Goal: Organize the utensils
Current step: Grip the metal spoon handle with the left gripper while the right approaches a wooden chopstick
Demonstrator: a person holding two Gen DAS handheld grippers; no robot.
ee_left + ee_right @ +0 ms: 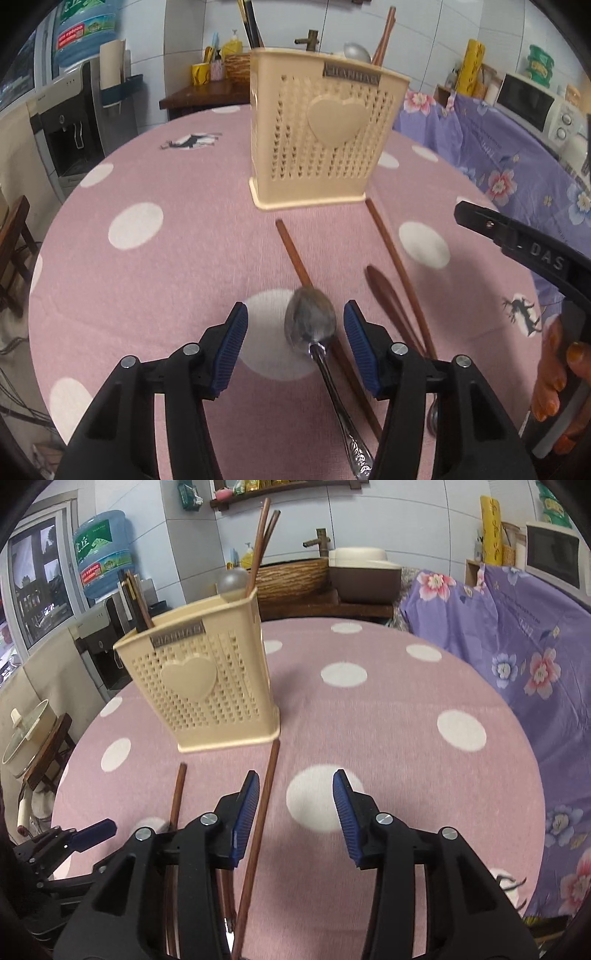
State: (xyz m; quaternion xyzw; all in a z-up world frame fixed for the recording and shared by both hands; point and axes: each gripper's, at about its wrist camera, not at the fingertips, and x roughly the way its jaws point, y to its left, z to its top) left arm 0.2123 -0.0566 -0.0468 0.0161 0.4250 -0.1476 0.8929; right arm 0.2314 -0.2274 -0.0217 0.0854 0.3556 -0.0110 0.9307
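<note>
Utensil sorting: left gripper straddling metal spoon, nothing gripped.
Both grippers are standing wide open and empty; right gripper is hovering beside a chopstick. Loose chopsticks, a wooden spoon and the metal spoon are lying before the cream holder on the spotted tablecloth, likely awaiting transfer.

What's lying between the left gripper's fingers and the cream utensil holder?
In the left wrist view, a metal spoon's bowl sits between the open left gripper, a wooden chopstick running toward the utensil holder.
</note>
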